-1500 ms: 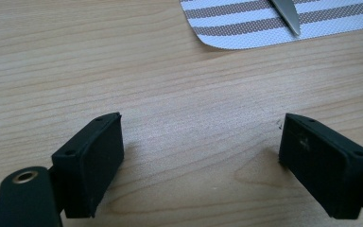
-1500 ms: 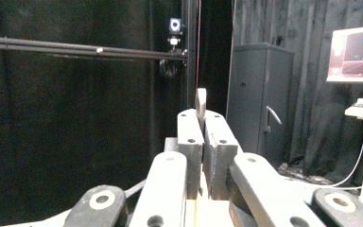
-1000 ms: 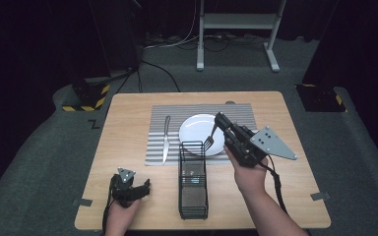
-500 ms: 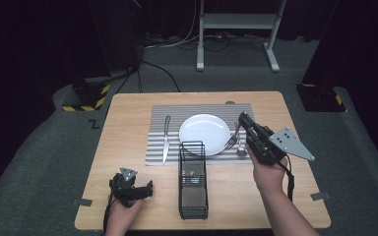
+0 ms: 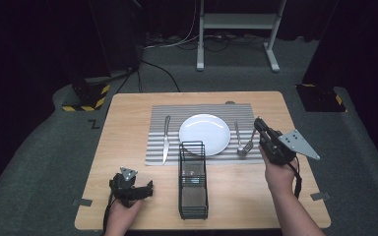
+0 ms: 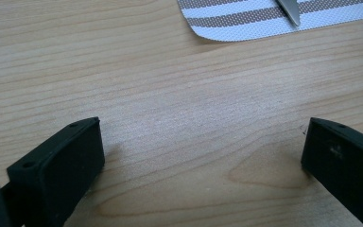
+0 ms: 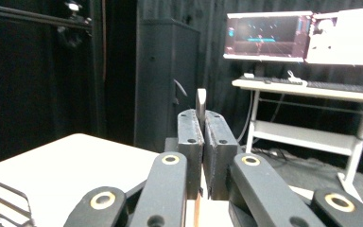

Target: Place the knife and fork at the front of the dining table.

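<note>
A white plate [image 5: 204,133] sits on a striped placemat [image 5: 172,114], with a knife [image 5: 166,140] to its left. Right of the plate lies a spoon [image 5: 236,135]. My right gripper [image 5: 257,124] hovers at the mat's right edge, shut on the handle of a fork [image 5: 248,144] that slants down toward the mat. In the right gripper view the handle's end [image 7: 201,100] pokes up between the shut jaws [image 7: 203,124]. My left gripper [image 5: 147,189] rests near the front left. Its jaws [image 6: 201,146] have just been opening and stand wide over bare wood, holding nothing.
A black wire basket [image 5: 193,179] stands upright in front of the plate, between my two hands. The wooden table [image 5: 128,113] ends close to both forearms. The placemat's corner [image 6: 246,19] and the knife's tip [image 6: 289,10] lie ahead of the left jaws.
My right gripper has carried the fork from over the plate's right rim to the right and down, beside the spoon. The left hand has stayed where it was.
</note>
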`<state>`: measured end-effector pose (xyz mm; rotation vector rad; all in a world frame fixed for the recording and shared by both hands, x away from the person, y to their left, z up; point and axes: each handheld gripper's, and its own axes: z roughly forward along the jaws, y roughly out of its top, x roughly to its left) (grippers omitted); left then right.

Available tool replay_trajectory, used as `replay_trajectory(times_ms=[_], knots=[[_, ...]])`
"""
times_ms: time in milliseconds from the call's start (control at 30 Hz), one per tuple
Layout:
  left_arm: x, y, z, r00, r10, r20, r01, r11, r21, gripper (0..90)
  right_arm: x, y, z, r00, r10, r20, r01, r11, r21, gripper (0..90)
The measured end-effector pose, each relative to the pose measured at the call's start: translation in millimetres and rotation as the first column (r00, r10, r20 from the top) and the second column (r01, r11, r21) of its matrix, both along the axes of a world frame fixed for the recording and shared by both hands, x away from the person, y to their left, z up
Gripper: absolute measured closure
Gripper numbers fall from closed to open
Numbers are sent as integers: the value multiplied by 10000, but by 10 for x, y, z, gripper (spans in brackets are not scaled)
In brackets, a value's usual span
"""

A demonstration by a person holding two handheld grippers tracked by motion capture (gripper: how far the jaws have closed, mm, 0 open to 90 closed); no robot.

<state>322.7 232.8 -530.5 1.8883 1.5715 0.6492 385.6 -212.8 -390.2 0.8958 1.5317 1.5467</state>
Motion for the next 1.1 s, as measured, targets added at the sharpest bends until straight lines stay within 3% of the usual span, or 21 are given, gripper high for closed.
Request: replay_trajectory(times_ms=[267,567,867,1100], knots=[[-1,-3,-1,10000,23,22,-23,10000,8,4,148,-162,-185,9971,-513,-563,502,9985,-201,868],[-1,-1,-1,10000,10,24,-10,10000,26,4,304,-230,-377,9902,-729,-1195,679,9967,-454,869],[-2,-2,-1,10000,14,27,-14,10000,28,5,386,-257,-452,9864,-852,-1408,752,9943,-753,869],[-5,-4,-1,10000,24,41,-24,10000,46,7,532,-234,-470,9835,-900,-1571,817,9949,-590,868]])
